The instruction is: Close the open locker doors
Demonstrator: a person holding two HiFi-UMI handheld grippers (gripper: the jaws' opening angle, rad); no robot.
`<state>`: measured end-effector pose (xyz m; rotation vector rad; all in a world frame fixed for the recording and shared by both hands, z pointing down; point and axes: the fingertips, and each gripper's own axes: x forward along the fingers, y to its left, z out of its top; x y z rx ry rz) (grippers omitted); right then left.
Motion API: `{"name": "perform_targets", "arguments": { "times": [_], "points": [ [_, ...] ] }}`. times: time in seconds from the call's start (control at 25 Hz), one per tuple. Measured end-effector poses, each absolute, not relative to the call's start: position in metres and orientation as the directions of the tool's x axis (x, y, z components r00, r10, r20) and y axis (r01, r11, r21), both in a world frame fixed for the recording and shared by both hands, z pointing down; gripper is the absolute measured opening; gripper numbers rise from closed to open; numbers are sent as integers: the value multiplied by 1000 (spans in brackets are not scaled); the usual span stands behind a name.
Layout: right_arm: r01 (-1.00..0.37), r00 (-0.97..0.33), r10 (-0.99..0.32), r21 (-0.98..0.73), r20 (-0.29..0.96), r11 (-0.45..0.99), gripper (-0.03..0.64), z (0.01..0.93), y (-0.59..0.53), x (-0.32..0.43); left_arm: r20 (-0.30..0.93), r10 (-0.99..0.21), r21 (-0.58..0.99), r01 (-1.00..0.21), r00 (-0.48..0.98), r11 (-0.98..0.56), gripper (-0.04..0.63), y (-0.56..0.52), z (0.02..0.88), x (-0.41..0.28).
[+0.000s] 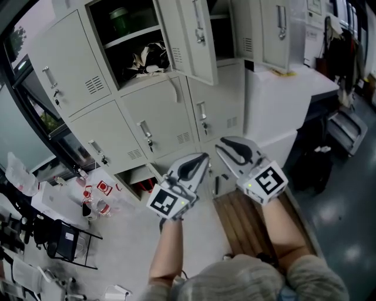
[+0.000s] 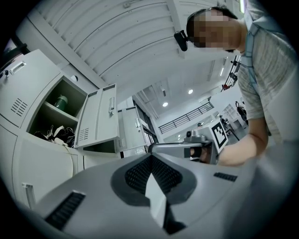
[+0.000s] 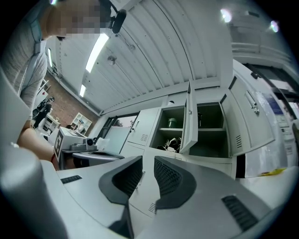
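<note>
I hold both grippers low in front of the locker bank (image 1: 158,117), touching nothing. The left gripper (image 2: 152,158) has its fingers pressed together at the tips, nothing between them. The right gripper (image 3: 145,164) has its fingers a narrow slit apart, also empty. In the bank's top row, one open locker door (image 1: 197,35) stands swung out from a compartment with a green jar (image 1: 120,17) on its shelf and a dark-and-pale tangle (image 1: 150,59) beneath. A second open door (image 1: 276,26) hangs farther right.
</note>
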<state>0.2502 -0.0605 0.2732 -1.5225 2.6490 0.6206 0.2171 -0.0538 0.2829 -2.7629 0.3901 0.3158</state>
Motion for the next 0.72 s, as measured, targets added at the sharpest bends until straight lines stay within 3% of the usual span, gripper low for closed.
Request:
{"name": "perform_targets", "arguments": {
  "times": [0.72],
  "points": [
    [-861,-489,-809,329,-325,388,52,203,-144,307,-280,-225,-314,-311,933,-897,2,-105,260,266]
  ]
}}
